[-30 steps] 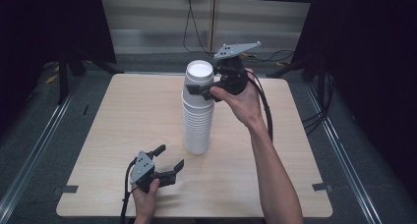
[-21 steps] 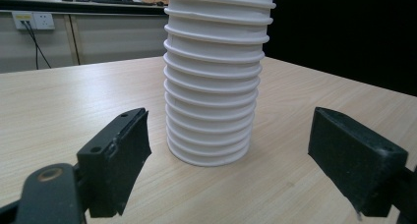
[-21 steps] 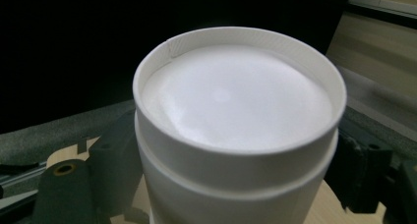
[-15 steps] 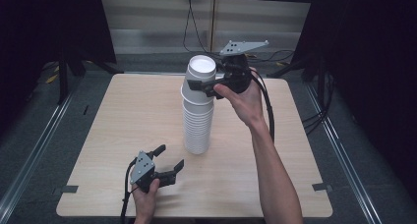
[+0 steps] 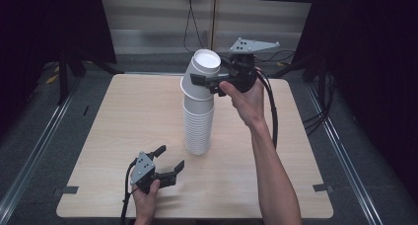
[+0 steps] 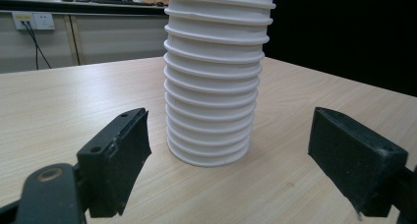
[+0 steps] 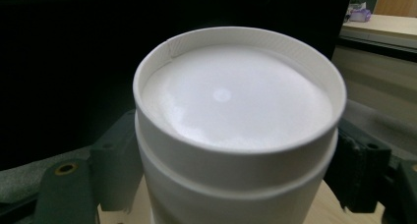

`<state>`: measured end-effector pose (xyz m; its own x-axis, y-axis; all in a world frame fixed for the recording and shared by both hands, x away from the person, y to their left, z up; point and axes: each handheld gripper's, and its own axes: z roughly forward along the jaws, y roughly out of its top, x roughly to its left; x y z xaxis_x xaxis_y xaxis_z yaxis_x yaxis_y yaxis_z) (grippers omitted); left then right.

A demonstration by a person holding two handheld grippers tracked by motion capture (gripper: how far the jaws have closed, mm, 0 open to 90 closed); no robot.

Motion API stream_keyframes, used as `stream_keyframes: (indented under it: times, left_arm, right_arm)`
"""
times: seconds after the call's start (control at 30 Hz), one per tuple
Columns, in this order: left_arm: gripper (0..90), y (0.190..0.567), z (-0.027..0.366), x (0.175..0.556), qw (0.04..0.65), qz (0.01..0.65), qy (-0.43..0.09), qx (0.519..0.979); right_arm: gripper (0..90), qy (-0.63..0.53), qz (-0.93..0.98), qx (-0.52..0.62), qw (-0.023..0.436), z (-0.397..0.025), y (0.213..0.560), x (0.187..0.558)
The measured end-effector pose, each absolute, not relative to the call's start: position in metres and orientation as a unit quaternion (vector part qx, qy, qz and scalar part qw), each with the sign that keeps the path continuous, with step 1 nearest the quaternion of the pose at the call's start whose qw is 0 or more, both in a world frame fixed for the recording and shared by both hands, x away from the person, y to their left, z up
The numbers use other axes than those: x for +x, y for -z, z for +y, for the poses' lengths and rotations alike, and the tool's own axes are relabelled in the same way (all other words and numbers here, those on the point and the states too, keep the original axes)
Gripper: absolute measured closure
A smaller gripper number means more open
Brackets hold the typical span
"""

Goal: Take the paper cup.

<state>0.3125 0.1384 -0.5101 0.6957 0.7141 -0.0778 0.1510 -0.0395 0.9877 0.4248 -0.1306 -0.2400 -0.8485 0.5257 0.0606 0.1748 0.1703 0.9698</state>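
A tall stack of white paper cups [image 5: 198,126] stands upside down at the middle of the wooden table [image 5: 123,111]. My right gripper [image 5: 202,79] is shut on the top cup [image 5: 201,72], which sits tilted and partly raised off the stack. The right gripper view shows that cup's base [image 7: 236,111] up close, with my right gripper [image 7: 238,180] clamping its sides. My left gripper [image 5: 170,157] stands open just above the table's front left, short of the stack. In the left gripper view the stack [image 6: 214,86] rises beyond the open left gripper [image 6: 230,153], apart from both fingers.
Black cables [image 5: 272,111] trail from the right gripper along the forearm. Tape marks [image 5: 320,188] sit near the table's front corners. Dark floor and metal rails [image 5: 340,146] flank the table.
The right gripper has risen a little and tipped the top cup, so that it now leans off the stack. The left gripper has stayed put.
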Motion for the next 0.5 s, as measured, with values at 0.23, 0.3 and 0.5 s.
stream_keyframes:
  times: [0.23,0.3,0.5]
  left_arm:
    - [15.7,0.5100,0.1385,0.3126,0.616,0.315,-0.228,0.685]
    - [15.8,0.5100,0.1385,0.3126,0.616,0.315,-0.228,0.685]
    - [15.7,0.5100,0.1386,0.3126,0.616,0.316,-0.228,0.685]
  right_arm:
    - [20.9,-0.620,0.735,0.233,0.146,-0.1342,0.2391,0.4236]
    - [20.9,-0.631,0.726,0.232,0.145,-0.1360,0.2398,0.4229]
    - [21.0,-0.644,0.714,0.231,0.147,-0.1391,0.2400,0.4202]
